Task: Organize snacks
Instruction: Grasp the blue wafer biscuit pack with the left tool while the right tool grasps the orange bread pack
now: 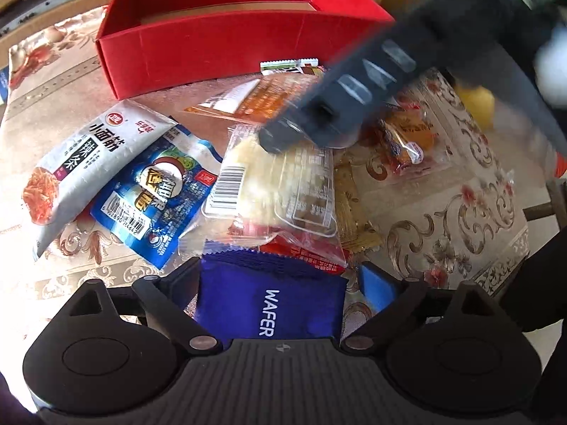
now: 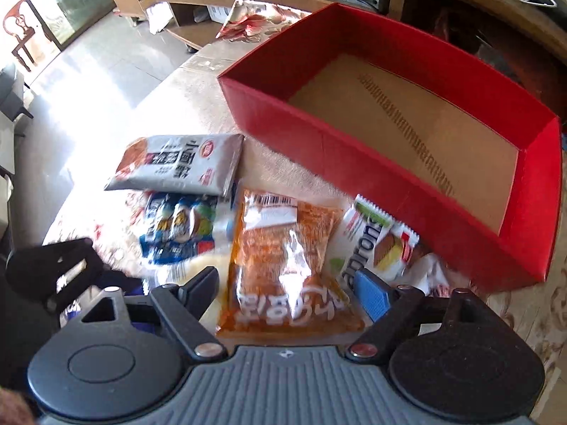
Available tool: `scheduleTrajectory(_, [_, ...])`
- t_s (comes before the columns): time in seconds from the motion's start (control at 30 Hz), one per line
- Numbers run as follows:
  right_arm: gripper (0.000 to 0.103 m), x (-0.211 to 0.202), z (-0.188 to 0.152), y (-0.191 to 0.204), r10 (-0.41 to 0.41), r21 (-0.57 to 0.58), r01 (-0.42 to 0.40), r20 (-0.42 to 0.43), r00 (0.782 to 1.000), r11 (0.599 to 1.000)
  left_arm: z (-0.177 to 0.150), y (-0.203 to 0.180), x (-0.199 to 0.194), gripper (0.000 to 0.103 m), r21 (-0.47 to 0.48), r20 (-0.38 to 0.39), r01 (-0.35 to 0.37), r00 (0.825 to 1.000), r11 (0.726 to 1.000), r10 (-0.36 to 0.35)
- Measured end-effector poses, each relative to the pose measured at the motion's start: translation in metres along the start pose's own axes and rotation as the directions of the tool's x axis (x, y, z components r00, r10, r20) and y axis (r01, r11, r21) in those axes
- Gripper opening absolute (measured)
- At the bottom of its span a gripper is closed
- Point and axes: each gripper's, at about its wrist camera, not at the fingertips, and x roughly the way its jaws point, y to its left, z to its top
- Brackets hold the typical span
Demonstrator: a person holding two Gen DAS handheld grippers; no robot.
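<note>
Snacks: all loose on the tablecloth (image 1: pixel 460 212) beside the red box (image 2: pixel 531 177), which holds nothing yet. Left gripper (image 1: pixel 280 283) wide around the blue wafer packet (image 1: pixel 269 304); right gripper (image 2: pixel 283 283) wide over the orange packet (image 2: pixel 283 265). Sorting unstarted.

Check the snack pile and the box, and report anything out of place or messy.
The red box holds no snacks; only its cardboard floor shows. The packets lie overlapping on the tablecloth in front of it: the white packet rests on the blue one. Nothing looks torn or spilled.
</note>
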Motion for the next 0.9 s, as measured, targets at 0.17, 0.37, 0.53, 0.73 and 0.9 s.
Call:
scheduleTrajectory(0.17, [0.086, 0.021, 0.023, 0.002, -0.003, -0.04, 0.001, -0.06, 0.998, 0.999, -0.002, -0.008, 0.004, 0.101, 0.021, -0.003, 0.001, 1.0, 1.0, -0.001])
scheduleTrajectory(0.37, [0.102, 0.04, 0.027, 0.013, -0.028, -0.091, 0.021, -0.078, 0.997, 0.996, -0.005, -0.005, 0.004, 0.103, 0.021, -0.009, 0.014, 1.0, 1.0, -0.014])
scheduleTrajectory(0.53, [0.095, 0.045, 0.022, 0.026, -0.089, -0.145, 0.078, -0.075, 0.993, 0.986, -0.01, -0.002, 0.002, 0.103, 0.027, -0.014, 0.005, 1.0, 1.0, -0.005])
scheduleTrajectory(0.73, [0.047, 0.019, 0.01, 0.011, -0.049, -0.053, 0.047, -0.035, 0.998, 0.997, -0.011, 0.008, -0.002, 0.102, 0.004, -0.024, -0.007, 1.0, 1.0, 0.007])
scheduleTrajectory(0.9, [0.044, 0.001, -0.015, 0.008, -0.034, -0.01, 0.034, 0.032, 0.999, 0.999, -0.011, 0.014, -0.009, 0.092, -0.027, -0.023, -0.035, 0.999, 0.999, 0.034])
